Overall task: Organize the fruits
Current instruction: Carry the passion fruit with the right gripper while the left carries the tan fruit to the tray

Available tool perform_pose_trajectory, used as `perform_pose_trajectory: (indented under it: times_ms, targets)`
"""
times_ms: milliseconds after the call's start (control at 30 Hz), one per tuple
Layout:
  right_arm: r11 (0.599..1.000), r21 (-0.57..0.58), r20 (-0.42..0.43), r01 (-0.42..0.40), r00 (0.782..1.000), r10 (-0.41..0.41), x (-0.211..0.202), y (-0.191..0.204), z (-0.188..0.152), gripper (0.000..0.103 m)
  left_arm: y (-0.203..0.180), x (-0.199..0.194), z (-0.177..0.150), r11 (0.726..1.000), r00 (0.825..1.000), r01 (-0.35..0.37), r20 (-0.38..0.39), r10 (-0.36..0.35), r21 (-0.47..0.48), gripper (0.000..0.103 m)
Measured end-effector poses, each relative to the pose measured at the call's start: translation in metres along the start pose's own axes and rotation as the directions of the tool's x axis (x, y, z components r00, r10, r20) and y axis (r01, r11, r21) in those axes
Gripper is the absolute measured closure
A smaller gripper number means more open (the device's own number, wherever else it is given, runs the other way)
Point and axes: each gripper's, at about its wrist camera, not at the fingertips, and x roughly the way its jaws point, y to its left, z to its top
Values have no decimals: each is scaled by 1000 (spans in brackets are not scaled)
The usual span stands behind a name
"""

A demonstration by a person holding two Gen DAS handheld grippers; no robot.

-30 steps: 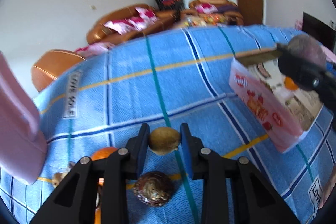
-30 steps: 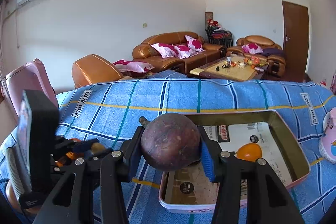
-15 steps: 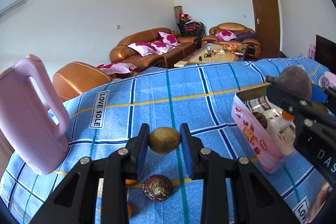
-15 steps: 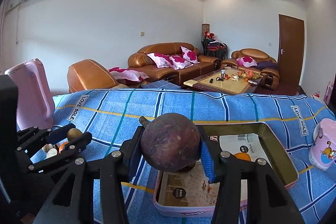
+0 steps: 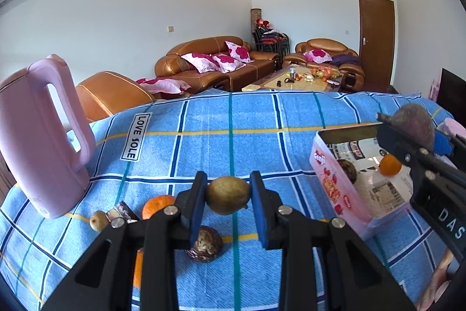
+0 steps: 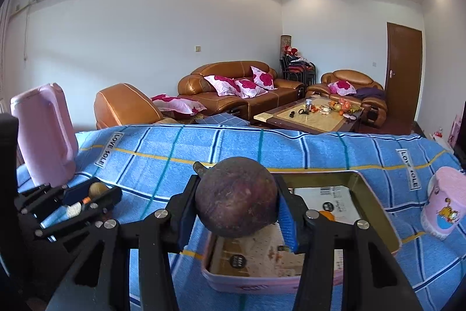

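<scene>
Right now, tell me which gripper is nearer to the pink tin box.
Right. The right gripper holds a dark round fruit directly over the pink tin box. The left gripper, clamping a small greenish-brown fruit, is off to the box's left over the blue cloth.

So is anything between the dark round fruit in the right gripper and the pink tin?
Nothing visible. The right gripper holds the dark round fruit over the open pink tin, whose floor near the small orange fruit looks free.
</scene>
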Motion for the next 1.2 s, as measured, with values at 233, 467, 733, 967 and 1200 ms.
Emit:
perform_pose_trajectory:
  times_ms: [233, 467, 733, 967, 1200]
  targets:
    - [999, 5, 6, 53, 999, -53, -6, -25, -2, 52, -18, -5, 1, 1000, 999, 30, 10, -30, -7, 72]
    - [995, 24, 1, 102, 995, -102, -7, -55, -4, 52, -49, -8, 8, 998, 998, 61, 19, -61, 16, 72]
    - [985, 26, -22, 170, 985, -170, -1, -88, -6, 52, -86, 1, 19, 993, 993, 115, 6, -116, 30, 72]
    - [973, -13, -47, 230, 972, -230, 12, -102, -6, 52, -111, 20, 22, 987, 987, 160, -29, -159, 20, 72]
    - [977, -27, -111, 210, 971, -212, 28, -102, -9, 52, -122, 37, 15, 985, 984, 171, -62, -170, 19, 72]
